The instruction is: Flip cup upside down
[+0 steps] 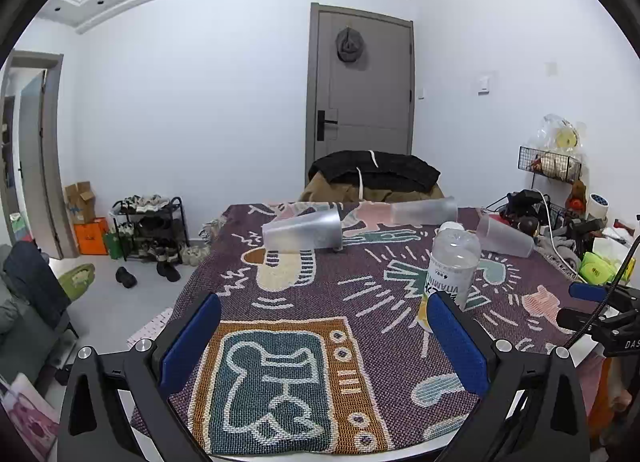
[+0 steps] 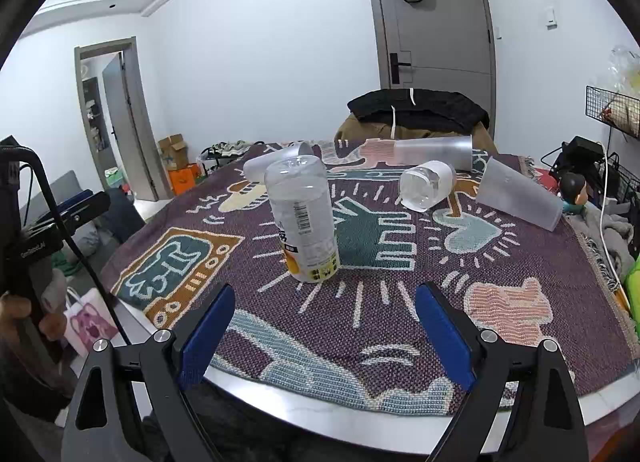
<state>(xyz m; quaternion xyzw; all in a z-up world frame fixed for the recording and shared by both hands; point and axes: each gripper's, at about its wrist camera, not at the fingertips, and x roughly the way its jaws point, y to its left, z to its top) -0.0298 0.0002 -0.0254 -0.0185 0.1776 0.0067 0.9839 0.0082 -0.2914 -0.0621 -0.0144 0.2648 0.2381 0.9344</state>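
A clear bottle-shaped cup with a printed label (image 2: 303,218) stands upside down on the patterned cloth, also in the left wrist view (image 1: 452,262). Three frosted plastic cups lie on their sides at the far part of the table: one at the left (image 1: 303,231) (image 2: 276,162), one at the back (image 1: 424,211) (image 2: 434,151), one at the right (image 1: 505,236) (image 2: 520,192). A small clear cup (image 2: 426,184) also lies on its side. My left gripper (image 1: 324,338) is open and empty above the near edge. My right gripper (image 2: 325,332) is open and empty, in front of the bottle-shaped cup.
The table wears a purple woven cloth (image 2: 400,302) with a bare white rim (image 2: 360,422) at the front. A chair with dark clothes (image 2: 416,106) stands behind. Clutter, cables and a wire rack (image 1: 550,164) fill the right side. A shoe rack (image 1: 150,228) stands on the floor at the left.
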